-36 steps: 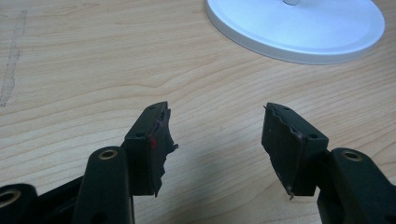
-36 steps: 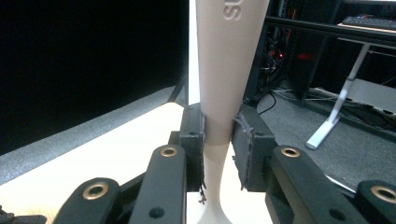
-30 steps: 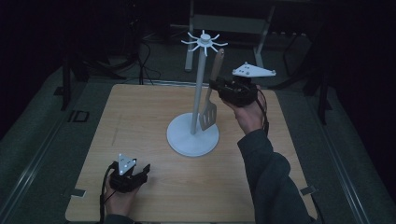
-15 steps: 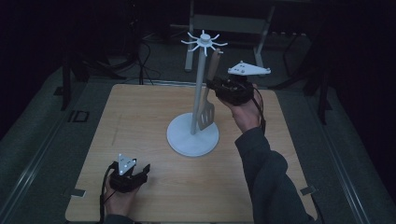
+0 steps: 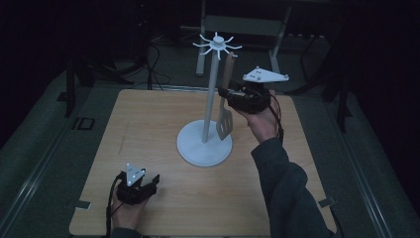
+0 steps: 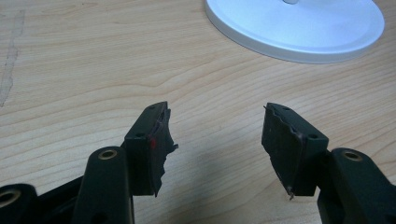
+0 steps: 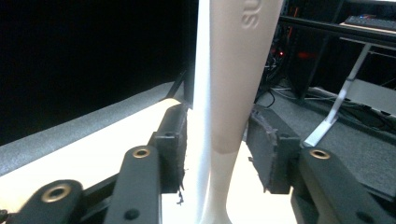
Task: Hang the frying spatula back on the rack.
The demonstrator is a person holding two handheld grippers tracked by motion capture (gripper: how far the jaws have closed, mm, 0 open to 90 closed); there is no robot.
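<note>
The slotted spatula [image 5: 225,115] hangs from the white spoked rack [image 5: 213,74] mid-counter. Your right hand-held gripper [image 7: 215,145] brackets its pale handle, contact uncertain; the right gripper view alone shows embossed letters "SU", cut off. Your left hand-held gripper [image 6: 215,144] stands apart over the wood-grain counter [image 6: 93,70], near the round base [image 6: 299,28].

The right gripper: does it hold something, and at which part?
The right gripper has its fingers closed on the handle of the slotted spatula hanging from the white stand. The left gripper holds nothing.
</note>
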